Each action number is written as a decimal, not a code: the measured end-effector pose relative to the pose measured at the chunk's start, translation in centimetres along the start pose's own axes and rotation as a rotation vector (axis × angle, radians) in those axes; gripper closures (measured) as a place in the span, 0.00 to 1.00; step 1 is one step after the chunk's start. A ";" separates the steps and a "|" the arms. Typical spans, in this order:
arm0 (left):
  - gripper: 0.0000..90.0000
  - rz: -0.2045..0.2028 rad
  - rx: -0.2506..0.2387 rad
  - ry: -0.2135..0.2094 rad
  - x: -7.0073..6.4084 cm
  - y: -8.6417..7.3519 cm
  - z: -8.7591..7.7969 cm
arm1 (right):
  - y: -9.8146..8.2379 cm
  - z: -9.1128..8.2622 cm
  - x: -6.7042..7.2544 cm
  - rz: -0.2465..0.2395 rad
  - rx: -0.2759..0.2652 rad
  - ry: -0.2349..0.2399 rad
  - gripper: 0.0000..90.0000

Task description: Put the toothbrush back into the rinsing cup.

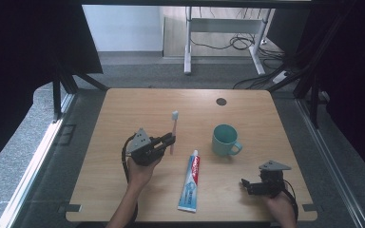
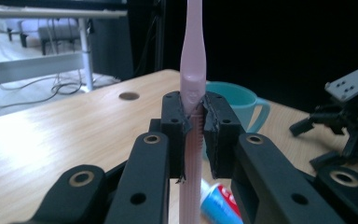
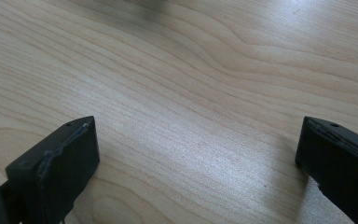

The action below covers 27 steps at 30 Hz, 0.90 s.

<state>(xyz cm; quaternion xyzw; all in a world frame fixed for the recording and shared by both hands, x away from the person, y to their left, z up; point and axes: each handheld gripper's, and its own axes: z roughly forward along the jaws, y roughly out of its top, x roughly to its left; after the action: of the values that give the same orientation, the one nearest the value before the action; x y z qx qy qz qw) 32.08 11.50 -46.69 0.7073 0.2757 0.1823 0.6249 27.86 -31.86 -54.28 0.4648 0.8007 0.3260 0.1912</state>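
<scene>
Left claw (image 1: 168,140): left of centre in the high view, clamped on the pink toothbrush (image 1: 173,130); the left gripper view shows both pads squeezing the ribbed part of the handle (image 2: 192,130).
Toothbrush: held nearly upright in the left gripper view, its bristle end toward the upper middle of the high view, clear of the worktop (image 1: 123,109) as far as I can tell.
Toothpaste tube (image 1: 190,178): lying flat at lower centre, cap end toward the claw, just below and right of it, not touched.
Cup (image 1: 225,140): teal, upright, right of centre, handle turned toward the lower right; it sits behind the toothbrush in the left gripper view.
Right claw (image 1: 245,185): lower right of the high view, jaws wide apart with nothing between them, low over bare wood in the right gripper view.
Step in hand: my guess is carrying the toothbrush toward the cup.
Doing it well: keep the squeeze firm so the slim handle cannot swivel; lift over the tube; come down through the middle of the cup mouth, away from the rim, so the cup stays standing.
Hole (image 1: 221,101): small dark disc in the worktop at upper right of centre, well out of the way.
</scene>
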 end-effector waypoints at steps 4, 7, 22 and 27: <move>0.89 0.005 -0.030 -0.022 0.0 0.2 0.8 | 0.0 0.0 0.0 0.002 -0.001 0.000 0.00; 0.89 0.029 -0.038 -0.041 -0.2 0.6 1.6 | 0.0 0.0 0.0 0.002 0.000 -0.001 0.00; 0.89 0.070 -0.067 -0.108 -1.8 2.6 6.5 | 0.0 0.0 0.0 0.002 0.000 0.000 0.00; 0.89 0.084 -0.068 -0.111 -2.4 3.3 8.3 | 0.0 0.0 0.0 0.000 0.000 0.001 0.00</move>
<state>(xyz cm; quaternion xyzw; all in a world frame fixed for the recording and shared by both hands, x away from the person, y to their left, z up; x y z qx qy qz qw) 35.73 3.28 -44.55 0.7057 0.2045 0.1782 0.6545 27.86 -31.86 -54.27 0.4648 0.8008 0.3259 0.1909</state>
